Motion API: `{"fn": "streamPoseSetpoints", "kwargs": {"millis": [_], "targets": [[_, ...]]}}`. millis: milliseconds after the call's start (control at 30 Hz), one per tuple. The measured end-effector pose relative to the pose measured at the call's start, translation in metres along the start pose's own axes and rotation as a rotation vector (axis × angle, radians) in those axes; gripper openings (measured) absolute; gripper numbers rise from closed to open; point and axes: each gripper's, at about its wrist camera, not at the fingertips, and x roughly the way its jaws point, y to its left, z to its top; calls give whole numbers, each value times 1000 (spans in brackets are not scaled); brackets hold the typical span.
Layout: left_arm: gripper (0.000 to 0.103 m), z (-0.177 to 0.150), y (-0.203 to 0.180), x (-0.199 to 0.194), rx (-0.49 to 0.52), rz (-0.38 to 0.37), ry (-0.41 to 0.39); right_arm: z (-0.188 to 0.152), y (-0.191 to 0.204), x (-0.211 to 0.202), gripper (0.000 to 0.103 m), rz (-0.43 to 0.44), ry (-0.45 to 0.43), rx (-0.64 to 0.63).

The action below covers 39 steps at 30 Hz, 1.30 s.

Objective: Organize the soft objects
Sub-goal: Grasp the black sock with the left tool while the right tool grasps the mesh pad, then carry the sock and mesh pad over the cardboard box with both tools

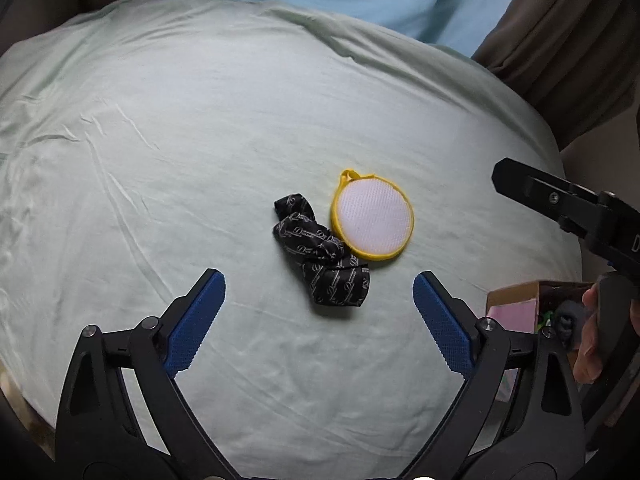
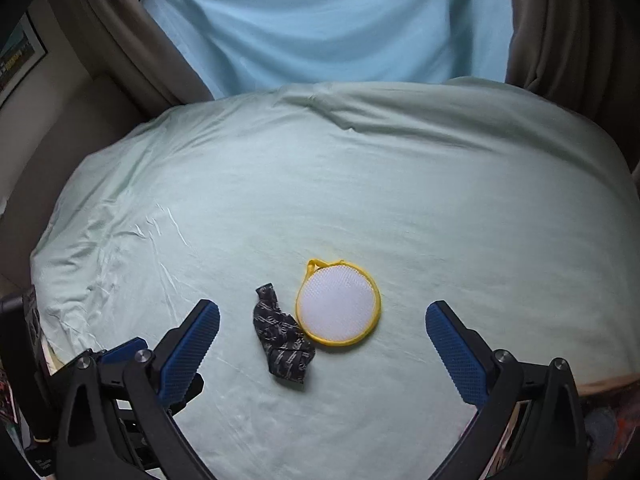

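The crumpled black fabric piece [image 1: 321,258] [image 2: 282,346] carried a repeated pale script logo with small lettering beneath it, too small and creased to read. A white letter fragment, perhaps "D", showed on the right gripper's black body [image 1: 635,243].

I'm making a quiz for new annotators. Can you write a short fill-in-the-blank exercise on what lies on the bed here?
1. The round pad has a ____ rim.
2. The black cloth lies crumpled on the pad's ____ side.
3. Both things rest on a pale ____ sheet.
4. The jaws of the left hand-held gripper and the right hand-held gripper stand ____.

Missing words: yellow; left; green; open
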Motion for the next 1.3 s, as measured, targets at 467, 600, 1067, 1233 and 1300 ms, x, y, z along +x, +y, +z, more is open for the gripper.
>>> {"fn": "streamPoseSetpoints", "kwargs": {"millis": [467,600,1067,1233,1300], "targets": [[76,-4,-2,138,53,27,107,-5,-9,159,99,-14,201,-195],[67,-6,-3,147,57,-1,82,-11,-11,182,98,-19,241,-211],[38,-8,-6,145,104,-10,84,-24,-6,182,68,-51,227,-232],[34,-6,-3,135,114,-5,85,-27,2,174,38,9,238,-227],[34,-6,-2,128,120,-2,73,-26,6,171,36,16,233,-226]]}}
